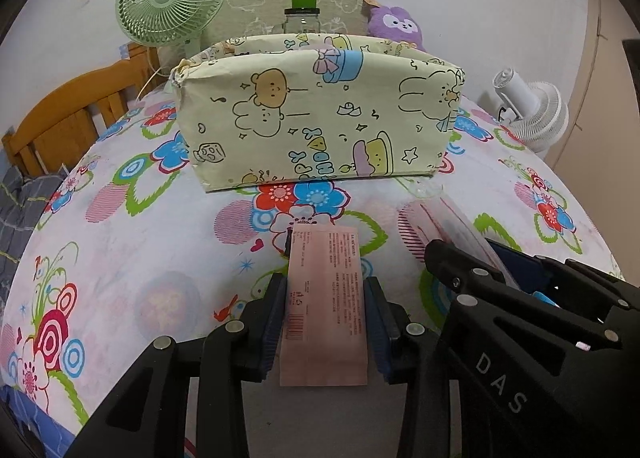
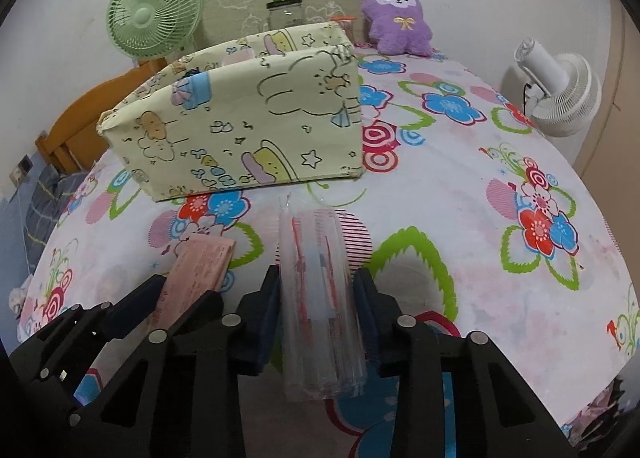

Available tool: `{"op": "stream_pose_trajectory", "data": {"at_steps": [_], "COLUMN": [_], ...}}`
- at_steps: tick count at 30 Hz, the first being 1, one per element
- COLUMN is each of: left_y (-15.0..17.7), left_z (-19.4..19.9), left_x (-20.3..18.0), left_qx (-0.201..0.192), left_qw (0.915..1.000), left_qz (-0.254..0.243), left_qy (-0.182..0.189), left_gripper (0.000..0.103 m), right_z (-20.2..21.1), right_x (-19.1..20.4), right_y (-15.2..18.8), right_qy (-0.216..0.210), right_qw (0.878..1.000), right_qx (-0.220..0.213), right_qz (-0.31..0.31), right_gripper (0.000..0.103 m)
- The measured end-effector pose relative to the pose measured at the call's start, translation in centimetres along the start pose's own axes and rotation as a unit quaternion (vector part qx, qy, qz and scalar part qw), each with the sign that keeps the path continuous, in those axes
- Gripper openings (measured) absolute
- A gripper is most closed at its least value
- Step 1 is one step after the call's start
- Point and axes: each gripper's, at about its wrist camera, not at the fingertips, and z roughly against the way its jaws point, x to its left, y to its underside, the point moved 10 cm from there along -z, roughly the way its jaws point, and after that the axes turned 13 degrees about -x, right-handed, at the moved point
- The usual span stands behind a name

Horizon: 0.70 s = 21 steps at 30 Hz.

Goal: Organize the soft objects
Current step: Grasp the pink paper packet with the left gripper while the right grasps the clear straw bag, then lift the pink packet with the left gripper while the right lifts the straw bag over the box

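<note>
Behind box (image 1: 320, 114) — jar (image 1: 302, 20) half-hidden; left tool (image 1: 326, 322) pinching pink packet (image 1: 324, 306), right tool (image 2: 316, 318) clear packet (image 2: 320, 298).

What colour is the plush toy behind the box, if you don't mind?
Purple plush toy, clearest in the right wrist view.

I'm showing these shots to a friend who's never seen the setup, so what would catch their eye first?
Probably the pale yellow cartoon-print fabric box, open-topped, standing in the middle of the flower-patterned bedsheet. Next, what each tool grips: the left gripper holds a flat pink printed packet, and the right gripper holds a clear plastic pack with red markings. At the back sit a purple plush toy and a green fan.
</note>
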Motion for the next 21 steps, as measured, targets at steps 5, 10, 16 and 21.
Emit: {"op": "stream_pose_trajectory", "data": {"at_steps": [5,10,16,21], "left_y": [0.2,0.3,-0.1,-0.9], "left_z": [0.4,0.7,1.7,2.9], "left_x": [0.3,0.6,0.7,0.6], "left_qx": [-0.006,-0.006,-0.016,-0.029], "left_qw": [0.9999,0.9997,0.9995,0.9991], "left_qz": [-0.003,0.001,0.006,0.007], "left_qy": [-0.013,-0.023,-0.027,-0.03], "left_gripper": [0.039,0.039,0.039,0.039], "right_z": [0.3,0.9,2.1,3.2], "right_x": [0.5,0.8,1.2,1.3], "right_y": [0.1,0.2,-0.3,-1.0], "right_qy": [-0.001,0.0,-0.002,-0.006], "right_qw": [1.0,1.0,0.999,0.999], "right_qx": [0.001,-0.004,-0.021,-0.033], "right_qz": [0.012,0.023,0.028,0.024], "right_gripper": [0.031,0.029,0.029,0.029]}}
